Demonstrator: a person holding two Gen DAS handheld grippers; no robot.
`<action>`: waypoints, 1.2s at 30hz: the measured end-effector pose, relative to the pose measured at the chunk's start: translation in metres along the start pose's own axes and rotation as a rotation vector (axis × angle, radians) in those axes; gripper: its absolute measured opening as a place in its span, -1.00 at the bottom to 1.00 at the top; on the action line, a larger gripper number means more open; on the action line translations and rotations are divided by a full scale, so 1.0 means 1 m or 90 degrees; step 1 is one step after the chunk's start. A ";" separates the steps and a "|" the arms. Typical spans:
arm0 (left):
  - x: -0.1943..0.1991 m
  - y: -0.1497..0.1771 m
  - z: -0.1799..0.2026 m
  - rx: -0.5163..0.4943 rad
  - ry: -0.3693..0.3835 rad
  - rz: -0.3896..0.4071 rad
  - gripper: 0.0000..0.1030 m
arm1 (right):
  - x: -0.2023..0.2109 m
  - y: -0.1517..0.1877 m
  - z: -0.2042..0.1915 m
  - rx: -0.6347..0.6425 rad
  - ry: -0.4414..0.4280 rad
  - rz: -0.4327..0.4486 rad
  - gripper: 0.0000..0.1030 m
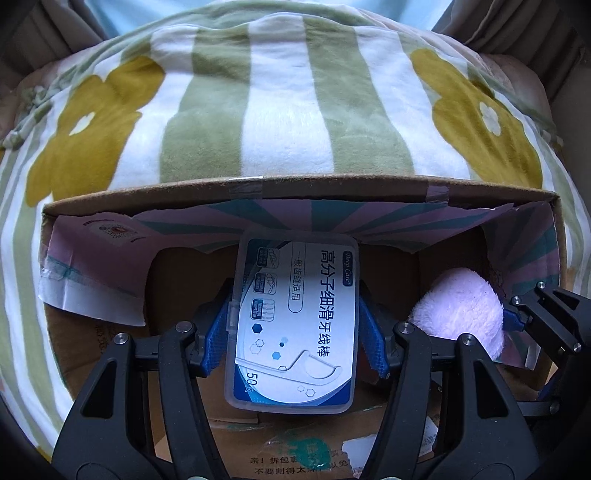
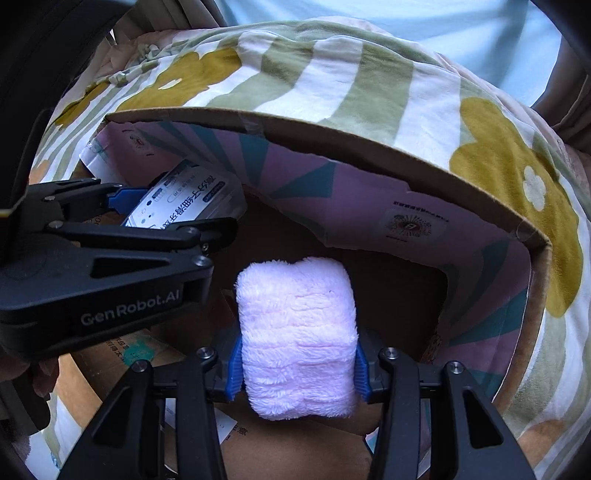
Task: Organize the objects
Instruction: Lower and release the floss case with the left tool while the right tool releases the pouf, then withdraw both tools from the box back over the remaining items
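My left gripper point(image 1: 293, 332) is shut on a clear plastic dental floss pick box point(image 1: 295, 317) with a blue and white label, held inside an open cardboard box point(image 1: 295, 184). My right gripper point(image 2: 297, 363) is shut on a folded pink fluffy towel point(image 2: 297, 332), also inside the cardboard box point(image 2: 332, 136). In the left wrist view the pink towel point(image 1: 461, 306) shows at the right with the right gripper's fingers point(image 1: 517, 317) beside it. In the right wrist view the floss box point(image 2: 184, 199) and the left gripper point(image 2: 155, 210) sit at the left.
The cardboard box rests on a blanket point(image 1: 277, 110) with green and white stripes and yellow flowers. Its inner flaps point(image 2: 369, 192) are printed purple and teal and fold inward. Brown curtains point(image 1: 517, 33) and a pale blue wall lie behind.
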State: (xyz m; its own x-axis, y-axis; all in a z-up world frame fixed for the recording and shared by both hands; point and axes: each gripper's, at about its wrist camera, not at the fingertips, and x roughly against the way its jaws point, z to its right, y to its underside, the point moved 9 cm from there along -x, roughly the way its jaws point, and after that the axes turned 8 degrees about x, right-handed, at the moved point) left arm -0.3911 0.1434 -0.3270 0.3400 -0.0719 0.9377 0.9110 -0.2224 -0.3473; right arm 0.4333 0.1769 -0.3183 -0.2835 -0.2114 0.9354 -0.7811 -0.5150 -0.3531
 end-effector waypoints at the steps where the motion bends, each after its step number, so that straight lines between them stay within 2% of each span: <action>1: 0.002 -0.003 -0.001 0.002 -0.002 0.004 0.13 | 0.001 0.000 0.000 0.005 -0.003 0.003 -0.15; 2: 0.005 -0.005 -0.001 0.003 -0.004 0.007 0.30 | 0.002 0.001 -0.001 0.009 -0.005 0.002 -0.03; 3: 0.007 -0.006 -0.002 0.004 -0.003 0.006 0.56 | 0.004 0.002 -0.001 0.016 -0.009 -0.004 0.25; 4: 0.009 -0.009 -0.002 0.005 0.000 0.005 0.98 | 0.005 0.003 -0.004 0.019 -0.026 -0.005 0.38; 6: 0.012 -0.011 -0.001 0.007 0.016 0.011 0.99 | 0.013 0.003 -0.013 0.021 -0.075 0.017 0.73; 8: 0.009 -0.012 -0.002 0.003 0.005 0.004 0.99 | 0.017 0.003 -0.020 0.023 -0.099 0.031 0.95; 9: 0.008 -0.012 -0.003 0.000 -0.002 0.002 0.99 | 0.017 0.003 -0.024 0.021 -0.111 0.028 0.98; 15: 0.008 -0.010 -0.004 0.002 -0.002 0.000 0.99 | 0.016 0.005 -0.027 0.026 -0.100 0.021 0.98; 19: 0.023 -0.012 -0.003 0.014 0.006 0.004 0.99 | 0.021 0.005 -0.031 0.077 -0.073 0.005 0.98; 27: 0.099 -0.010 -0.016 0.009 -0.005 0.044 0.99 | 0.070 -0.002 -0.035 0.110 -0.041 0.037 0.98; 32: 0.163 -0.003 -0.021 0.020 0.006 0.073 0.99 | 0.120 -0.001 -0.045 0.120 -0.021 0.056 0.98; 33: 0.178 0.000 -0.022 0.022 0.009 0.082 0.99 | 0.130 0.000 -0.048 0.150 -0.026 0.059 0.98; 35: 0.207 0.003 -0.026 0.023 0.001 0.105 0.99 | 0.149 0.002 -0.053 0.149 -0.025 0.067 0.98; 36: 0.221 0.006 -0.028 0.023 0.002 0.116 0.99 | 0.158 0.004 -0.059 0.242 -0.048 0.073 0.98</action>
State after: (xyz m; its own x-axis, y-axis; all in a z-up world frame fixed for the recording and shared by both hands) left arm -0.3173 0.0994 -0.1212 0.4993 -0.1106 0.8593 0.8422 -0.1708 -0.5114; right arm 0.3531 0.1906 -0.1709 -0.3043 -0.3383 0.8905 -0.4808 -0.7524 -0.4501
